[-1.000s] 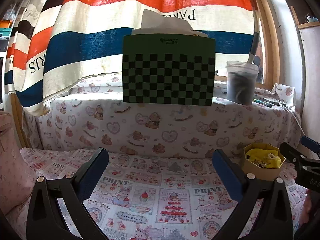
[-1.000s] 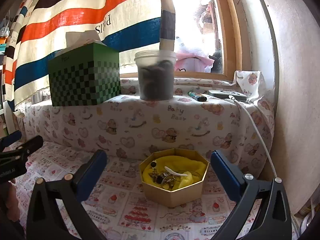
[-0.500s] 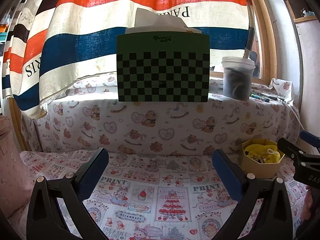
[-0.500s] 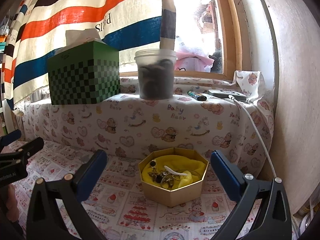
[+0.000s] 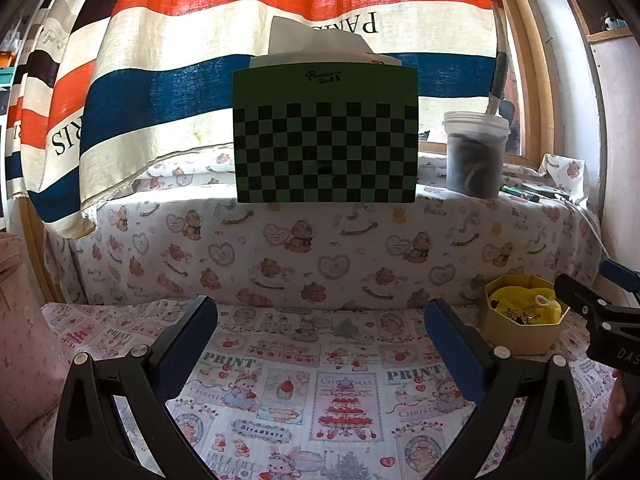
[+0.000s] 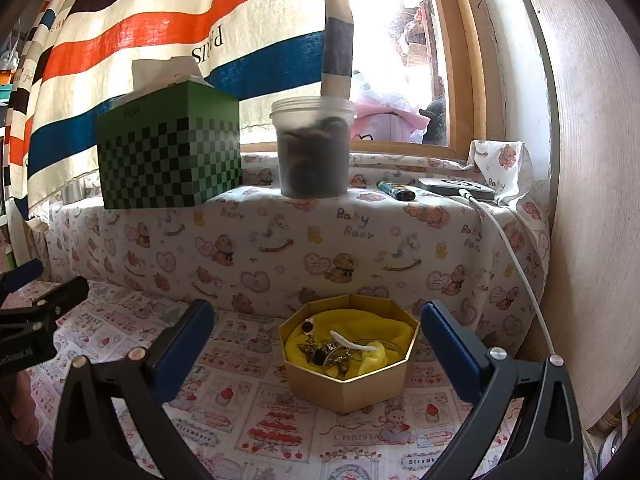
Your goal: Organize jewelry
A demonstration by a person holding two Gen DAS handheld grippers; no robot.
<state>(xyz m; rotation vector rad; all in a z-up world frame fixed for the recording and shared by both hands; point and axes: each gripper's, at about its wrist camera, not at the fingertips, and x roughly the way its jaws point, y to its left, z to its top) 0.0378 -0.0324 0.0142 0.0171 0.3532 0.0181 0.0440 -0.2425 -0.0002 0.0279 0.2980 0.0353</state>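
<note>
An octagonal gold box [image 6: 352, 380] lined with yellow cloth sits on the printed cloth surface. A tangle of jewelry [image 6: 332, 352] lies inside it. My right gripper [image 6: 316, 344] is open and empty, its fingers on either side of the box, just short of it. The box also shows in the left wrist view [image 5: 520, 330] at the right. My left gripper [image 5: 320, 344] is open and empty over the printed cloth, to the left of the box. The right gripper's fingers [image 5: 588, 300] show at the right edge there.
A cloth-covered ledge [image 6: 360, 220] runs behind the box. On it stand a green checkered tissue box [image 6: 168, 156], a plastic tub [image 6: 312, 148], a lighter [image 6: 396, 190] and a device with a white cable [image 6: 456, 188]. A striped curtain [image 5: 200, 60] hangs behind. A wall [image 6: 592, 200] stands at right.
The left wrist view has pulled back and shifted slightly; the tissue box sits higher and the gold box looks smaller. The right gripper has barely moved. Both stay open.
</note>
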